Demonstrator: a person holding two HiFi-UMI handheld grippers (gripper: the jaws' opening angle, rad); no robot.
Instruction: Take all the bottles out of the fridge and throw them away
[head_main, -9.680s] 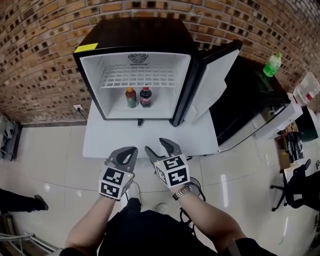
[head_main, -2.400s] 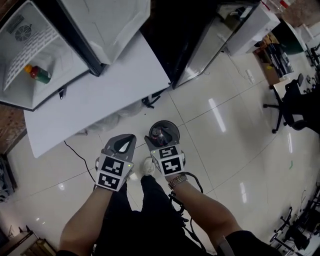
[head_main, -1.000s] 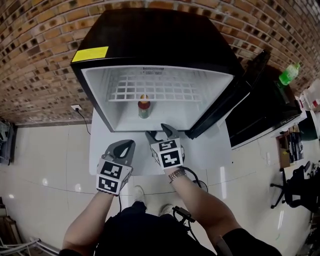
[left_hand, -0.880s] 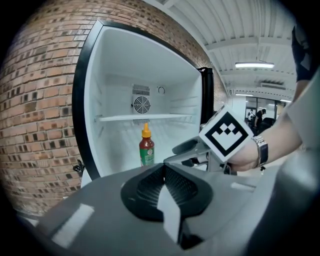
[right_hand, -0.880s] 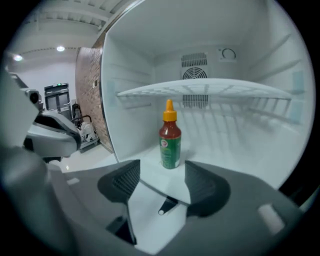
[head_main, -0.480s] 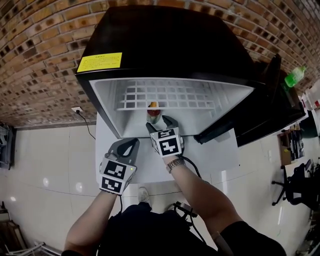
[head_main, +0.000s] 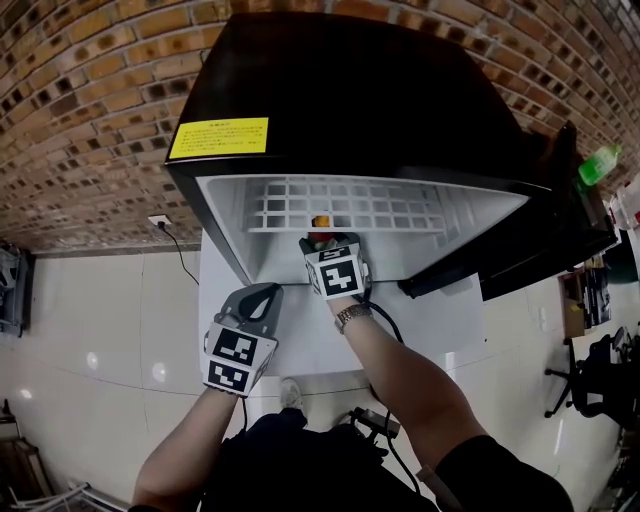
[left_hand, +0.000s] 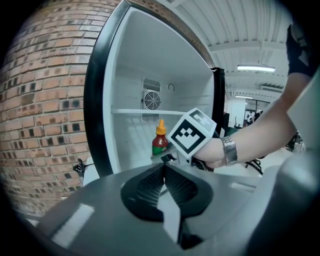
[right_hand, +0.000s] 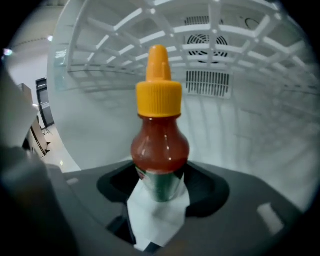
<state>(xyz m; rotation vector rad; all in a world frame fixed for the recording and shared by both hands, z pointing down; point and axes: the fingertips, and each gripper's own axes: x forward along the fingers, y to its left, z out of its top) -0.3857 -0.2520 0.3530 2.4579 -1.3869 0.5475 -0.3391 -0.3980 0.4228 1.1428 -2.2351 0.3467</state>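
1. Head view: my right gripper (head_main: 330, 240) is inside the open fridge (head_main: 350, 110), below the wire shelf (head_main: 350, 205). Of the bottle (head_main: 320, 222), only the orange cap shows past it.
2. Right gripper view adds the rest: the jaws are spread, one on either side of the bottle's green label. The bottle stands upright on the fridge floor.
3. Left gripper view: the left gripper (left_hand: 164, 167) has its jaws pressed together with nothing between them, outside the fridge.
4. Contents: I see one bottle in the fridge. A green bottle (head_main: 598, 163) stands well apart, to the right.
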